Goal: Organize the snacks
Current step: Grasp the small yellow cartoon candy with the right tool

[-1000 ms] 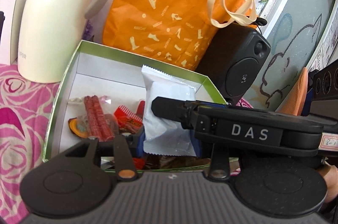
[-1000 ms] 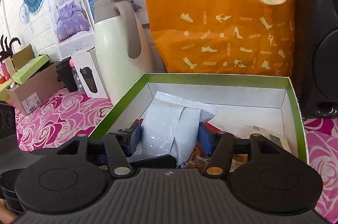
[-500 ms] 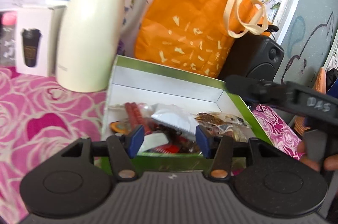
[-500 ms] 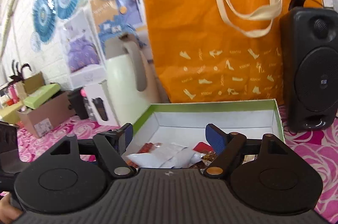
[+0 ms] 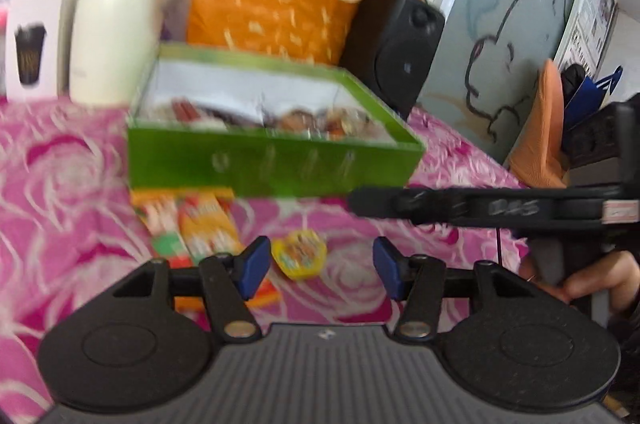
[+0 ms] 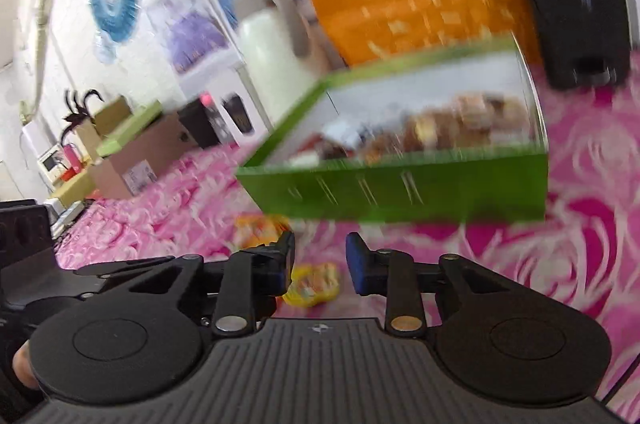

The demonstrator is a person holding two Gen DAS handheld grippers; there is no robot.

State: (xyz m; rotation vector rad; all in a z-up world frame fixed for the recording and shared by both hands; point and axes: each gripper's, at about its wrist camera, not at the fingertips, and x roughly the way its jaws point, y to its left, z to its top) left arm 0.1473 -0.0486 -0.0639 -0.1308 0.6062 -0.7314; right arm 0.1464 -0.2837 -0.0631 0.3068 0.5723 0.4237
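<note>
Most snacks (image 5: 256, 114) already lie in the green box (image 5: 276, 164) on the table (image 5: 60, 192). Left out, in front of it: two orange packets (image 5: 196, 224) and a small yellow snack (image 5: 299, 254). The left tongs (image 5: 318, 262) stand half open, empty; the right tongs (image 6: 320, 260) are closing on nothing, just above the yellow snack.

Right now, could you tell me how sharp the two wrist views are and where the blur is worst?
Left wrist view: motion blur softens the green box and snack packets, while the left gripper stays crisp. Right wrist view: heavier streaking, the box smeared, fisheye bending the wall; the right gripper, sharp, is closing on nothing.
</note>
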